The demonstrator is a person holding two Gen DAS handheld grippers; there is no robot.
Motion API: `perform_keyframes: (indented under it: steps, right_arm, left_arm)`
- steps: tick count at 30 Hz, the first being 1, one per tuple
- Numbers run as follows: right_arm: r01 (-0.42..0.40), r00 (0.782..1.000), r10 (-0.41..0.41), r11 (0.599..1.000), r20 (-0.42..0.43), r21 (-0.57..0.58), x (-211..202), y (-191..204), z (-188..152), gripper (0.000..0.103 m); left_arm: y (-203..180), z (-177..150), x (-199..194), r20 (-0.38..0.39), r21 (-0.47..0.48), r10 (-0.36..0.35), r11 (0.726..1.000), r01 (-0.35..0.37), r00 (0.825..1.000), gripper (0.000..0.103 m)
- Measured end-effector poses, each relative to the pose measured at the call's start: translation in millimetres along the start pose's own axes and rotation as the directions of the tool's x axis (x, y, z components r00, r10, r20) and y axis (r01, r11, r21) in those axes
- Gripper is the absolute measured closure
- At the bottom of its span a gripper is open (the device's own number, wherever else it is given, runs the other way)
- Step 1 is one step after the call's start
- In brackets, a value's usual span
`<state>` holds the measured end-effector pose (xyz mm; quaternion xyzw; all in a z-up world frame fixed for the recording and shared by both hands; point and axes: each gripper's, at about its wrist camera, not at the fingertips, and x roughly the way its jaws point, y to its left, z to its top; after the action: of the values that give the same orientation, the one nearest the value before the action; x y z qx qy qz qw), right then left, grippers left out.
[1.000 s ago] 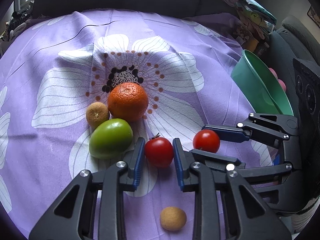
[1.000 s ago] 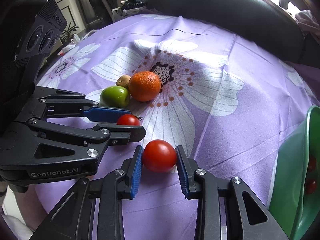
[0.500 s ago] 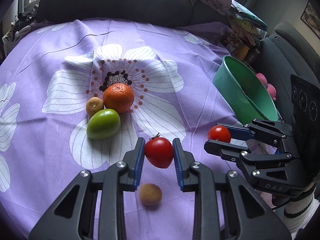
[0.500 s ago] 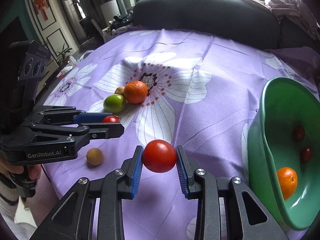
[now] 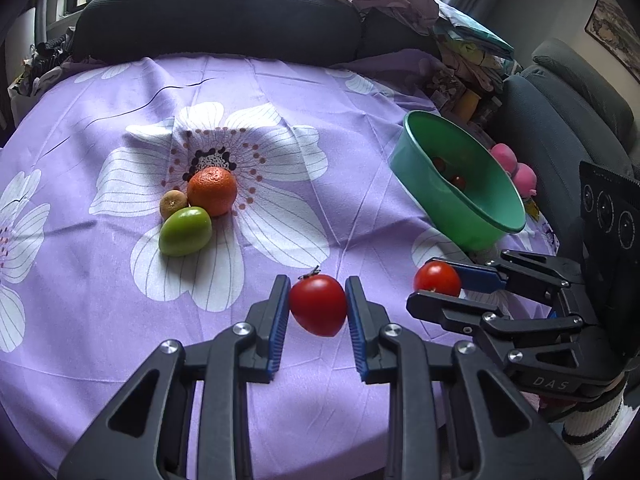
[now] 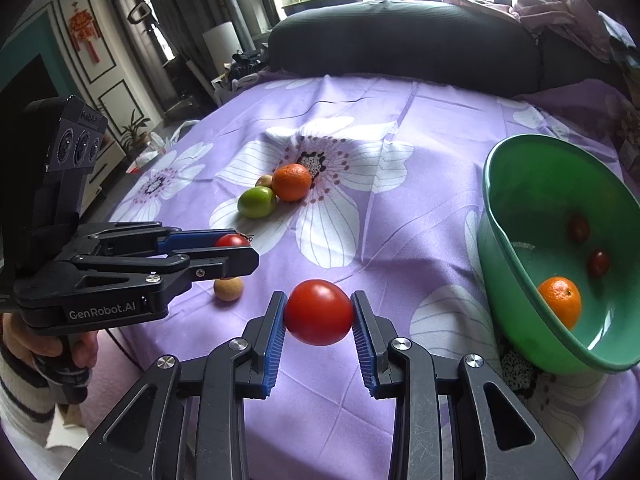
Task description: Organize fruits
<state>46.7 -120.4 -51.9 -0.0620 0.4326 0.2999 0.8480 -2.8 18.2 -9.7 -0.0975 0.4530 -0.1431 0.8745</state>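
Both glossy red tomatoes (image 5: pixel 318 305) (image 6: pixel 318 312) sit clamped, skins unbroken.

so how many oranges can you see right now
2: one round orange sits on the purple tablecloth beside the green fruit; another lies inside the green plastic bowl. Others may be hidden.

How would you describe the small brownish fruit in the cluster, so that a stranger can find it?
On the purple cloth, find the big white flower's dark centre. Three fruits touch just below it. The brown fruit is the smallest, left of the orange and above the green fruit.
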Motion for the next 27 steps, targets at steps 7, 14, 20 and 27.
perform_keyframes:
  steps: [7, 14, 20, 27]
  right_arm:
    - [0.001, 0.999, -0.002, 1.000, 0.032, 0.016, -15, -1, -5, 0.069]
    - [0.004, 0.998, -0.005, 1.000, 0.064, 0.023, -28, -4, -6, 0.069]
    - [0.009, 0.995, -0.012, 1.000, 0.095, 0.028, -38, -8, -5, 0.069]
    - [0.019, 0.992, -0.025, 0.999, 0.123, 0.050, -46, -18, -3, 0.069]
  left_arm:
    - [-14, 1, -5, 0.013, 0.028, 0.002, 1.000, -0.002, 1.000, 0.075]
    - [-26, 5, -8, 0.025, 0.060, 0.003, 0.998, -0.005, 1.000, 0.075]
    - [-35, 13, -6, 0.028, 0.089, -0.004, 0.996, 0.002, 1.000, 0.075]
    - [-49, 24, -4, 0.040, 0.125, -0.016, 0.992, 0.011, 0.999, 0.075]
